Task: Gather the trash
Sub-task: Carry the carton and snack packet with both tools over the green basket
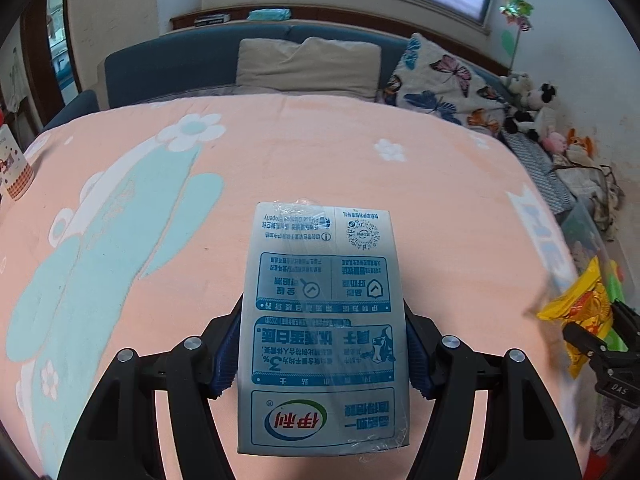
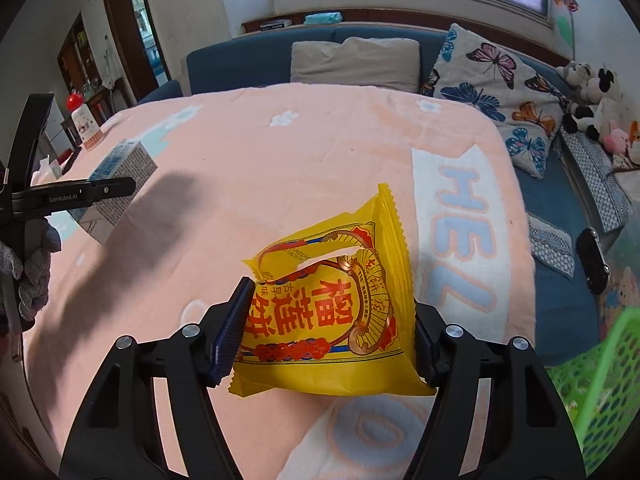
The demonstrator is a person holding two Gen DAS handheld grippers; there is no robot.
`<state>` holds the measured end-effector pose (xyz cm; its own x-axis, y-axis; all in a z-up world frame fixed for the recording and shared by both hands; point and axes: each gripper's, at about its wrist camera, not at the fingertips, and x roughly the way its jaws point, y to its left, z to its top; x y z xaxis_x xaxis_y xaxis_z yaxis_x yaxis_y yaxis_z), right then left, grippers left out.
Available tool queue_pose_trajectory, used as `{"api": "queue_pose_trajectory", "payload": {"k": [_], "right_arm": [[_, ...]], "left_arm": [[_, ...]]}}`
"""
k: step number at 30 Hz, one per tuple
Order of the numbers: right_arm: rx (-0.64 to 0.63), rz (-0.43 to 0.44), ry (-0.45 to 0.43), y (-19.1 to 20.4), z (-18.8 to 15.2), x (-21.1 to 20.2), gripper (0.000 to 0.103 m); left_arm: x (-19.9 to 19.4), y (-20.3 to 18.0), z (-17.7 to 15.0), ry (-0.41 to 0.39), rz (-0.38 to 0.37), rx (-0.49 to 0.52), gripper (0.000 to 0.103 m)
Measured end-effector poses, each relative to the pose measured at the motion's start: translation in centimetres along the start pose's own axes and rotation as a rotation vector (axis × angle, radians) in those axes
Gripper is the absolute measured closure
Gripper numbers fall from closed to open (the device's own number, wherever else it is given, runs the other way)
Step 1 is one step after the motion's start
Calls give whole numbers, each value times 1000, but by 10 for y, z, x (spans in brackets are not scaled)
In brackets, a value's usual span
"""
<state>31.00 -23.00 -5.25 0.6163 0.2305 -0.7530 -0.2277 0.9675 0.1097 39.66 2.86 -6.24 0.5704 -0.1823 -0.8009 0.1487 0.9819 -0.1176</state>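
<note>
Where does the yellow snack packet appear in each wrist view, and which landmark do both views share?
Left wrist view: yellow packet at the right edge, in the right gripper.
Right wrist view: packet at centre, pinched between the pads.
Shared landmark: butterfly pillow behind the pink blanket.

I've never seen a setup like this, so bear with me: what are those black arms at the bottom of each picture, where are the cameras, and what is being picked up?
No robot here: a person carries two tools. Each picture comes from a wide-angle camera on one tool, looking forward along its two black fingers. The left hand-held gripper is closed on a milk carton. The right hand-held gripper is closed on a yellow snack wrapper. Each view also shows the other tool at its edge. Below lies a pink blanket with flowers, and a patterned cup stands at its far left edge. A green basket sits at the right.
</note>
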Motion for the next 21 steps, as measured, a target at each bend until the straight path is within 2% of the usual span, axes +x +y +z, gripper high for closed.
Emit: {"api": "queue_pose_trajectory", "payload": {"k": [13,21], "right_arm": [[50,-12,-99,-6,-32,-84,36],[135,-97,-146,-46,-64,-135,36]], "left_arm": [[-63,-68,-27,-56,-108,90,39],[-87,-125,-41,-71,-183,171,39]]}}
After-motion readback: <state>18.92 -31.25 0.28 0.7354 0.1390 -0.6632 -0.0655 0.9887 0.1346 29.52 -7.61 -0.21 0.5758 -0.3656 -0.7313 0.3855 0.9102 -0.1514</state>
